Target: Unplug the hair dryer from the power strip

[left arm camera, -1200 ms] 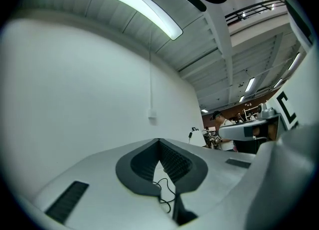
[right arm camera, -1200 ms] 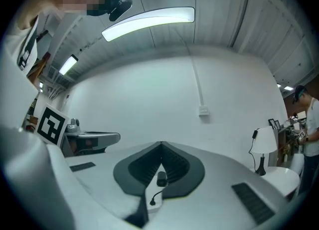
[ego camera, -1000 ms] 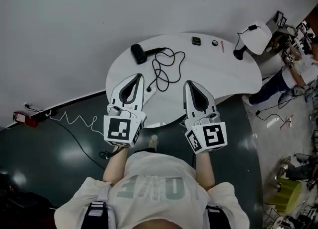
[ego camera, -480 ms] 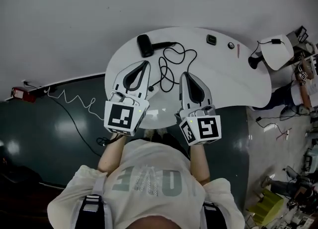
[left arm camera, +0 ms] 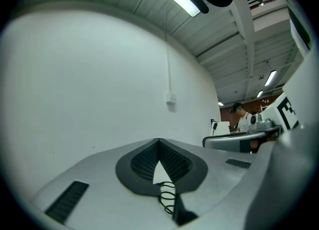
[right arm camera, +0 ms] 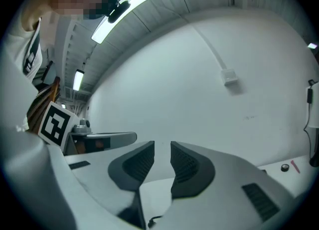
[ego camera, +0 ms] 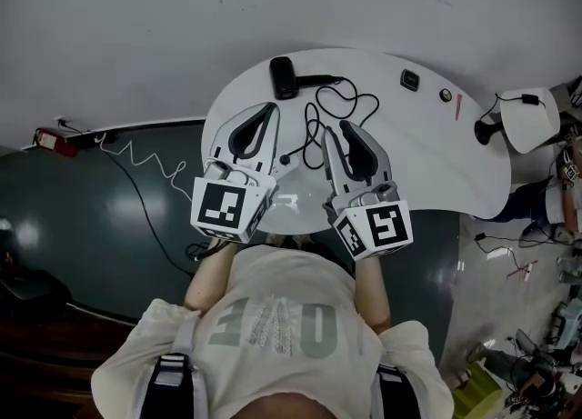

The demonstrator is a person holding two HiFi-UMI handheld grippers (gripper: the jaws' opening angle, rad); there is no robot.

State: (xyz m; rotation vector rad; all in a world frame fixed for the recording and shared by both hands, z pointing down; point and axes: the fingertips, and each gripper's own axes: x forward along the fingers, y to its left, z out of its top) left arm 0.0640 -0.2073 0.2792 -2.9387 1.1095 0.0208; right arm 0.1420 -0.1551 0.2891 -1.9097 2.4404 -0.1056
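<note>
White table (ego camera: 427, 158), rounded outline, sat on a dark floor (ego camera: 109, 244) against a pale wall. The person's shirt (ego camera: 273, 326) had large pale print, not readable from above. The only other markings were the black-and-white square patterns on each gripper's cube, no brand text legible anywhere. Left gripper (ego camera: 270, 107) (left arm camera: 159, 141): jaws fully together, holding nothing. Right gripper (ego camera: 334, 129) (right arm camera: 162, 146): jaws opening with a narrow gap, nothing between the pads, only bare table top beyond. Both were held level over the near half of the table. Black hair dryer (ego camera: 285, 77) lay at the far edge, beyond the left gripper's tips and clear of them, handle pointing right. Its black cord (ego camera: 338, 99) looped back toward the person into the space between the two grippers, touching neither; some coils showed just under the closed left jaws in the left gripper view (left arm camera: 167, 197). Well to the right lay a small dark device (ego camera: 410, 80), a round knob (ego camera: 446, 94) and a pink pen (ego camera: 457, 105).
</note>
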